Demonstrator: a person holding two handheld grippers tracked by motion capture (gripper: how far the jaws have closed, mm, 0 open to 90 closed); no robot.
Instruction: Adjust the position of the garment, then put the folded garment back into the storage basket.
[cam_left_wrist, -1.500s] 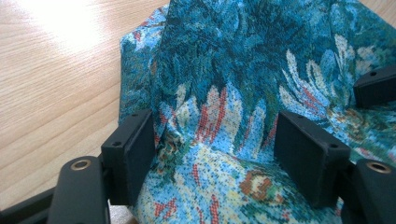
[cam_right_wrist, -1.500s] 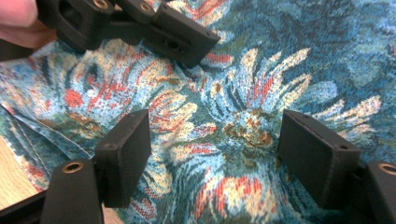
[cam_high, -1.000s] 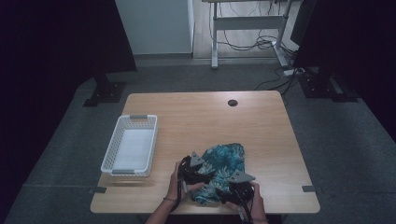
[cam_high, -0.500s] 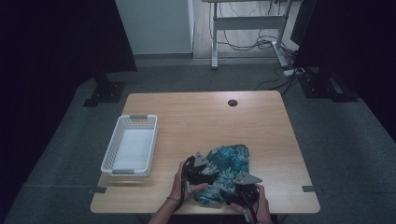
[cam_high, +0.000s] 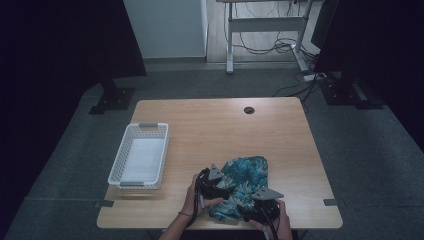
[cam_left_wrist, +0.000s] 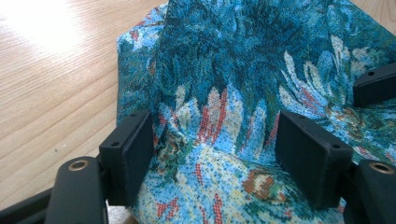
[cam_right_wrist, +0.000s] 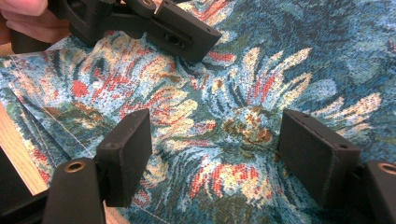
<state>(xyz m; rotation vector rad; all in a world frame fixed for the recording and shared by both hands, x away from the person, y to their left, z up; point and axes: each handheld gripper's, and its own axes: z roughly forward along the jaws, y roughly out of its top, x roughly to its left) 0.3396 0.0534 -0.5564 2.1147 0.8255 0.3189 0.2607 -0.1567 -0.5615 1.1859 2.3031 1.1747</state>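
Across the middle of the high view spreads the wooden table (cam_high: 220, 135), with a small round cable hole (cam_high: 249, 110) toward twelve o'clock. At about nine o'clock on it sits a white slatted plastic basket (cam_high: 140, 161). Near six o'clock, close to the front edge, lies a bunched blue floral woven cloth (cam_high: 245, 182). The left gripper (cam_high: 224, 189) rests at the cloth's nine o'clock side, the right gripper (cam_high: 257, 207) at its five o'clock corner. Both pairs of jaws stand wide apart over the fabric (cam_left_wrist: 243, 93), clamping nothing; the weave (cam_right_wrist: 261, 93) spans the gap between the pads.
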